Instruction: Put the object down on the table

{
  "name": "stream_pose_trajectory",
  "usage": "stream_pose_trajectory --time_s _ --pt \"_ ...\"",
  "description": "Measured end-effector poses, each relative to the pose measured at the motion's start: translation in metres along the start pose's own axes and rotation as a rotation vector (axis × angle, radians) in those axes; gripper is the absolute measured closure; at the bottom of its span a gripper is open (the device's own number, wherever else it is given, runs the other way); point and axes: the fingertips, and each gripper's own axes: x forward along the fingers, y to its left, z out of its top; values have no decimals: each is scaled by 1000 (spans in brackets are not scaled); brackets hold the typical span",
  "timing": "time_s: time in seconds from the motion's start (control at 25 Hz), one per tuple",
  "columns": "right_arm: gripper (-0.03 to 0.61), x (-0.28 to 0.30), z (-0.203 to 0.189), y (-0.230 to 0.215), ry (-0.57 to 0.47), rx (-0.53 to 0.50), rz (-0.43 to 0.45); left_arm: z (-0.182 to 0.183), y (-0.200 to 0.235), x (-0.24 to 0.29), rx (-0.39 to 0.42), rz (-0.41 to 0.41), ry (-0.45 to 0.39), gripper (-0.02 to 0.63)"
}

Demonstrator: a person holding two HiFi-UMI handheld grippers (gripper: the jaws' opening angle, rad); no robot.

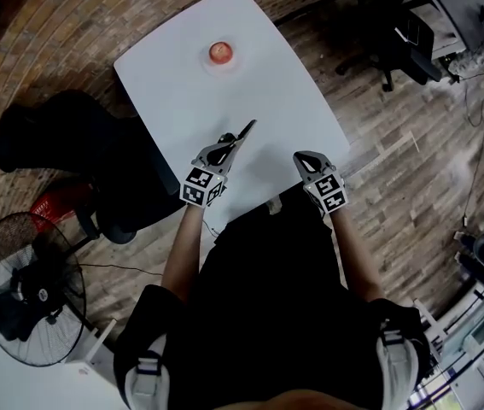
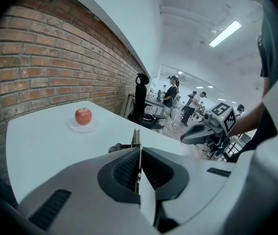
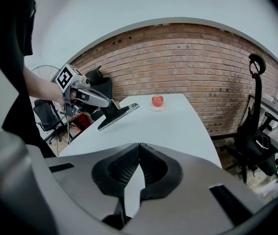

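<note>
Left gripper [image 1: 227,146], jaws pinched on a thin flat object [image 1: 245,131], possibly a knife, held over the near part of the white table [image 1: 284,84]; the object projects past the jaw tips toward the far side. Right gripper [image 1: 304,159], just to its right, has its jaws pressed together on nothing. A fan [image 1: 28,289] stands on the floor, near left. At the table's far end a small plate [image 2: 90,128] bears a red apple [image 1: 220,53], well apart from the object. Far right stands a black office chair [image 1: 395,24].

Brick wall [image 3: 188,58], wood floor [image 1: 412,169], black fan [image 1: 28,289], office chair [image 1: 395,41].
</note>
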Motion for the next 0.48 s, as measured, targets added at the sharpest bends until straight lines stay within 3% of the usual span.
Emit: stream_pose_trajectory --time_s 0.48 --pt "580 12 -11 16 51 -19 101 -26 -2 42 17 -17 122 591"
